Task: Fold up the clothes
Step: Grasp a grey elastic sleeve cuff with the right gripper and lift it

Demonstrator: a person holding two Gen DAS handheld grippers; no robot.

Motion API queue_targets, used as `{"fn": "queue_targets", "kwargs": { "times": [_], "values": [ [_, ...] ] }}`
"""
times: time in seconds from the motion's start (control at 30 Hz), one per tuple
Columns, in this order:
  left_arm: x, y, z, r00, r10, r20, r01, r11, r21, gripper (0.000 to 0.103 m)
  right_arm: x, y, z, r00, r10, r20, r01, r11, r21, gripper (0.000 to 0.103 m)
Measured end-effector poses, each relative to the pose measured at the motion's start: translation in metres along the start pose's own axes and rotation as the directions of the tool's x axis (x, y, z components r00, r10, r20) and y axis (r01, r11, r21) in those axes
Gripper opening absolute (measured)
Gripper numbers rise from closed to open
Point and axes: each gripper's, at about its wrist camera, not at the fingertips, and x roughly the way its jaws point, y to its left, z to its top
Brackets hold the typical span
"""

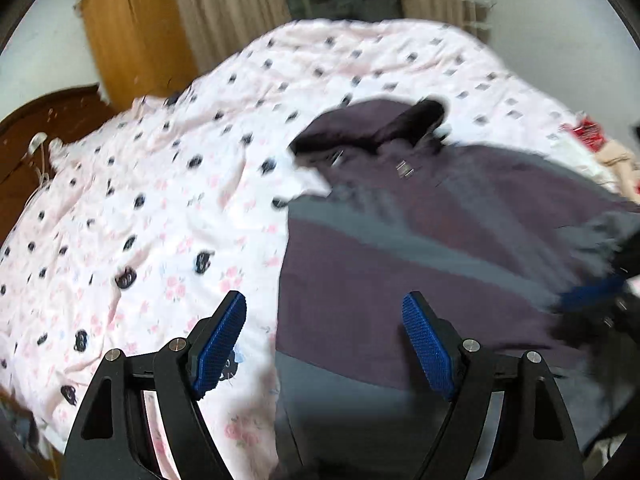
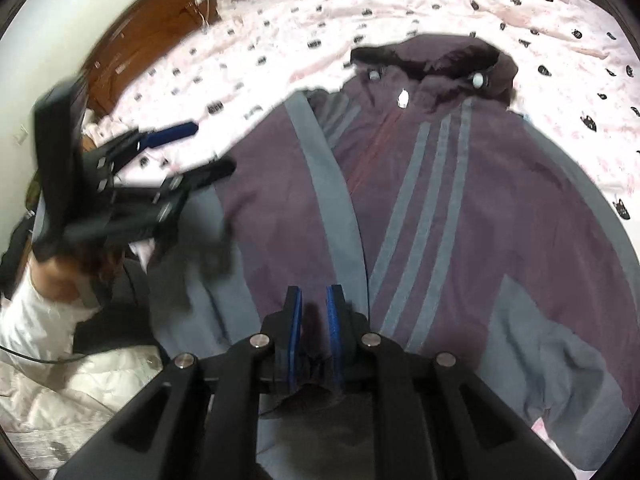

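Jacket flat on bedspread, hood far end.

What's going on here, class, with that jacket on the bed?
A person is folding a purple and grey jacket laid out on a bed with a pink patterned sheet, using a handheld gripper in each hand. The right gripper is pinched shut on dark fabric at the jacket's hem. The left gripper is open and holds nothing, hanging over the jacket's side edge. No fold shows yet.
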Motion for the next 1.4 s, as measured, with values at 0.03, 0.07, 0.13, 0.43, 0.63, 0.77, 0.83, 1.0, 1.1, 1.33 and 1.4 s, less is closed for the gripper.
{"fn": "queue_targets", "kwargs": {
  "times": [0.03, 0.07, 0.13, 0.43, 0.63, 0.77, 0.83, 1.0, 1.1, 1.33, 1.4],
  "values": [
    [0.008, -0.003, -0.004, 1.000, 0.018, -0.018, -0.018, 1.000, 0.015, 0.077, 0.007, -0.001, -0.002, 0.999, -0.025, -0.021, 0.025, 1.000, -0.001, 0.014],
    [0.016, -0.006, -0.007, 0.999, 0.036, -0.036, -0.035, 0.999, 0.030, 0.077, 0.010, -0.001, -0.003, 0.999, -0.029, -0.026, 0.029, 1.000, 0.001, 0.014],
    [0.028, -0.014, -0.016, 0.996, 0.065, -0.055, -0.062, 0.997, 0.056, 0.077, 0.016, -0.002, -0.006, 0.999, -0.037, -0.037, 0.037, 0.999, 0.005, 0.014],
    [-0.024, -0.037, -0.014, 0.993, 0.057, 0.102, -0.064, 0.996, 0.068, 0.077, -0.051, -0.039, -0.031, 0.979, -0.125, 0.161, 0.096, 0.980, 0.176, 0.046],
    [-0.056, -0.076, -0.020, 0.984, 0.002, 0.180, -0.027, 0.990, 0.135, 0.077, -0.103, -0.089, -0.079, 0.935, -0.286, 0.210, 0.192, 0.906, 0.378, 0.046],
    [-0.063, -0.100, -0.027, 0.984, -0.032, 0.174, 0.002, 0.986, 0.168, 0.077, -0.134, -0.130, -0.120, 0.907, -0.356, 0.227, 0.183, 0.816, 0.548, 0.046],
    [-0.062, -0.108, -0.032, 0.987, -0.042, 0.155, 0.014, 0.984, 0.176, 0.077, -0.146, -0.150, -0.140, 0.900, -0.368, 0.235, 0.148, 0.763, 0.629, 0.048],
    [-0.053, -0.122, -0.040, 0.994, -0.034, 0.104, 0.013, 0.980, 0.198, 0.077, -0.161, -0.186, -0.183, 0.902, -0.325, 0.284, 0.002, 0.662, 0.750, 0.048],
    [-0.048, -0.124, -0.043, 0.997, -0.032, 0.076, 0.017, 0.982, 0.190, 0.077, -0.156, -0.197, -0.192, 0.906, -0.316, 0.282, -0.020, 0.634, 0.773, 0.048],
    [-0.050, -0.126, -0.046, 0.997, -0.012, 0.074, -0.002, 0.983, 0.186, 0.077, -0.141, -0.214, -0.205, 0.900, -0.306, 0.312, -0.085, 0.577, 0.812, 0.048],
    [-0.050, -0.127, -0.047, 0.997, -0.005, 0.073, -0.009, 0.981, 0.192, 0.077, -0.139, -0.218, -0.205, 0.898, -0.305, 0.316, -0.095, 0.568, 0.818, 0.048]
  ]
}}
